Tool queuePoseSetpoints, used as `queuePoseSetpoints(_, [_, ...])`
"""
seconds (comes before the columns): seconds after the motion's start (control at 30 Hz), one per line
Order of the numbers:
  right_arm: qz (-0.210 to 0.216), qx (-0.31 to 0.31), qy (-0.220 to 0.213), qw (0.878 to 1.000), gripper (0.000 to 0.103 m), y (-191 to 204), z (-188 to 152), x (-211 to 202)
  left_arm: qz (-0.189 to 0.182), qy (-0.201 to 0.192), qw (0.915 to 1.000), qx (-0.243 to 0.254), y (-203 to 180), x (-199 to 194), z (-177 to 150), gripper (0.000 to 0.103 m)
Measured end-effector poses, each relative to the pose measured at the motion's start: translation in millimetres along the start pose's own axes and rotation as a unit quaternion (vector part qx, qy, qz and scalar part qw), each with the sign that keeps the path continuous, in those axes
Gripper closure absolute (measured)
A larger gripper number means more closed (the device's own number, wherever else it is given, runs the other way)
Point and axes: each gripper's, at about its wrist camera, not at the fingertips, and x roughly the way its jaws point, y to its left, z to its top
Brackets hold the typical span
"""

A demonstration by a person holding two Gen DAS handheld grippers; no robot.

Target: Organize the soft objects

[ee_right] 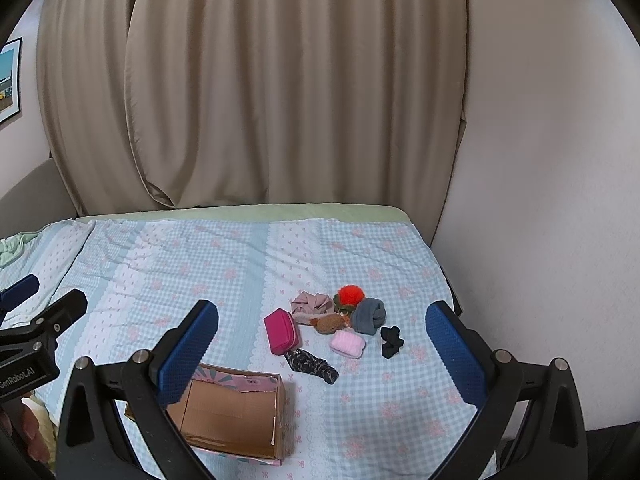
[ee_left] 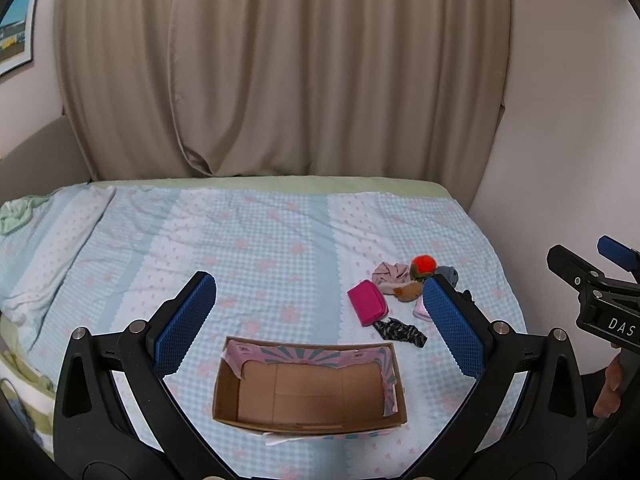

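Nothing is being carried yet: both claws are hovering over the bed [ee_left: 280,232] with their blue pads spread wide and empty. The left claw [ee_left: 320,320] is hanging above the box [ee_left: 308,392], which is sitting open and bare inside. The right claw [ee_right: 322,344] is facing the pile: a pink pouch [ee_right: 282,336], an orange pompom [ee_right: 350,295], a grey roll [ee_right: 369,315], a brown plush [ee_right: 330,323], a pale pink pad [ee_right: 347,343], a dark patterned band [ee_right: 312,365] and a small black piece [ee_right: 392,342], all lying just beyond the box's far right corner. This looks like the start; the next move is probably calling for the right claw to drop onto one item and close.

The right view is showing the whole pile; in the left view a pad is hiding the grey roll and pink pad. Only the left view is looking straight into the box.
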Motion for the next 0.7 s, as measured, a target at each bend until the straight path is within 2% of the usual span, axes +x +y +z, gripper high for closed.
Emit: queuePoseSetpoints(0.7, [0.002, 0.002, -0.002, 1.0, 0.0, 2, 2, 5, -0.01, 0.008, 0.9999, -0.001, -2, 10, 12, 0.0])
